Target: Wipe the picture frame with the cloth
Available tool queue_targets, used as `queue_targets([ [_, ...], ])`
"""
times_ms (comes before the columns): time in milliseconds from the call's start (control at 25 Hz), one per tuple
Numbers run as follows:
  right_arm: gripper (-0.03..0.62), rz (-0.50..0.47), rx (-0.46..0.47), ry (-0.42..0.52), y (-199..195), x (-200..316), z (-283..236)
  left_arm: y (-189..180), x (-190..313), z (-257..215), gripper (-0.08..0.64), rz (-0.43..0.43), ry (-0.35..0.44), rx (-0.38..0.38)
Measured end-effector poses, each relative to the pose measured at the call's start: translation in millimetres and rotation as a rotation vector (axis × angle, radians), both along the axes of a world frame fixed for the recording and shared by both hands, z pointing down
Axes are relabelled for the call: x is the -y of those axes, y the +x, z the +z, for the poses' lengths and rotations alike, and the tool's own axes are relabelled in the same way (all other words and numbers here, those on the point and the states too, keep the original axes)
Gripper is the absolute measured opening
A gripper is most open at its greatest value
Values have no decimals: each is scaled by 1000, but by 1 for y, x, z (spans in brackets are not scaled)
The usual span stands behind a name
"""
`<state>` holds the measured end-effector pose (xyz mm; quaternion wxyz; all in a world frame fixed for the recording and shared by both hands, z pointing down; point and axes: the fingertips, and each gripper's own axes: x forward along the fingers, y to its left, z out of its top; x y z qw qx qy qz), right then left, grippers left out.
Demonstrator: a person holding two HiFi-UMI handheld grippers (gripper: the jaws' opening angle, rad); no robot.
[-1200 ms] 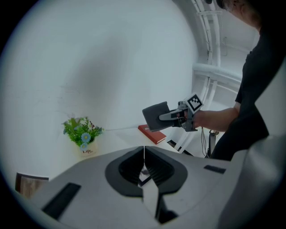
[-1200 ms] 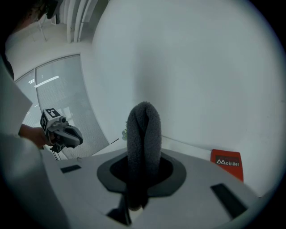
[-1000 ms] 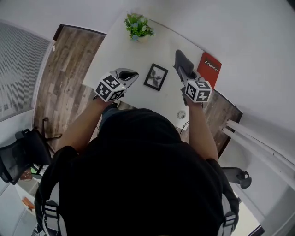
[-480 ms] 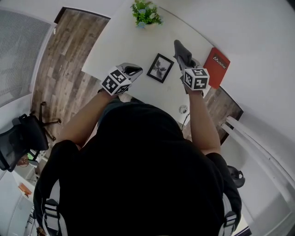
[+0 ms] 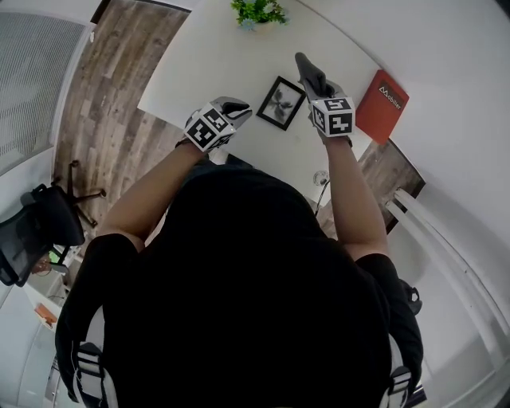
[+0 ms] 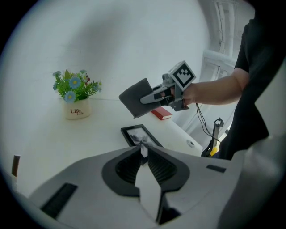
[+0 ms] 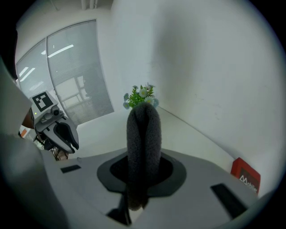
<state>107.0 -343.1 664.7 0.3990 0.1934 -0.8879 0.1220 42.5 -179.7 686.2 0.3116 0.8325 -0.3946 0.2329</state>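
1. Right gripper (image 7: 143, 166): the jaws are clamped on a folded dark cloth (image 7: 143, 129), whose free fold projects past the tips. The cloth hangs above the table (image 5: 199, 64) and touches nothing.
2. Picture frame (image 5: 280, 102): it lies flat on the white table between the two grippers, near a potted plant (image 5: 259, 11) and a red book (image 5: 382, 96).
3. Left gripper (image 6: 143, 145): the jaws stand slightly apart, having just been opening, with nothing between them. The tips point at the frame's near edge, clear of it.
4. Step in hand (judged): bringing the cloth onto the frame. Lay the projecting fold flat on the glass and stroke lightly along its length.
5. A flat, light frame probably slides, so steady one border with the left gripper first.
6. Keep cloth, not hard jaw tips, against the glass.
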Motion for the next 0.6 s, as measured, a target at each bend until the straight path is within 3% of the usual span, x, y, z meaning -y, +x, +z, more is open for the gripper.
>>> queue_targets([
  [400, 51, -122, -116, 71, -16, -3, 36, 16, -2, 38, 77, 66, -41, 25],
  [600, 51, -188, -168, 63, -21, -17, 55, 24, -6, 59, 89, 96, -75, 34],
])
